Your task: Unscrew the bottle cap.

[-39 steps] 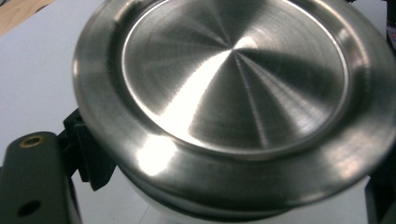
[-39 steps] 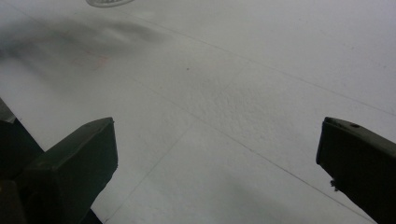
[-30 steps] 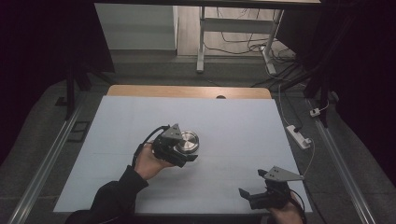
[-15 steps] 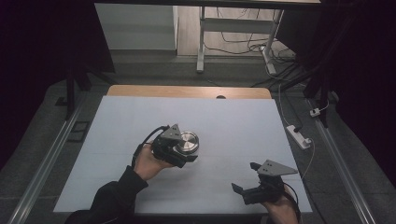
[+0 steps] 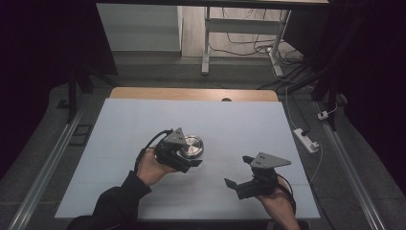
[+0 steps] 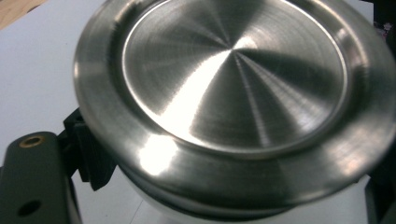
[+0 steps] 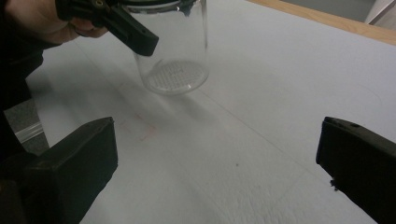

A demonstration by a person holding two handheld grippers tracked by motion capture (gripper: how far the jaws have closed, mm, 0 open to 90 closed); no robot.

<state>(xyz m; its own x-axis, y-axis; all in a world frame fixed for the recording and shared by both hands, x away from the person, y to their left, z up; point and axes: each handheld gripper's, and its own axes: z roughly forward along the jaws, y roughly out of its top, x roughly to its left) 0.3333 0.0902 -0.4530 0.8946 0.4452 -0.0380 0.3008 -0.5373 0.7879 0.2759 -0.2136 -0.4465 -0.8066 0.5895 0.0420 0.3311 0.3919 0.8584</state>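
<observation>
A pale blue-grey sheet [image 5: 143,120] covers a wooden table [image 5: 191,93]. Grey floor [image 5: 158,67] surrounds it. Beyond stand white desk legs [image 5: 206,43] and tangled cables [image 5: 249,45]. A white power strip [image 5: 306,140] lies right. Dark edges.

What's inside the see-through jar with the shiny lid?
Nothing shows through the clear glass jar; only its patterned bottom is visible. The metal lid and the left tool cover the jar's top part.

Left gripper [image 5: 187,158] clamped, jaws closed; right gripper [image 5: 238,171], jaws wide apart.
</observation>
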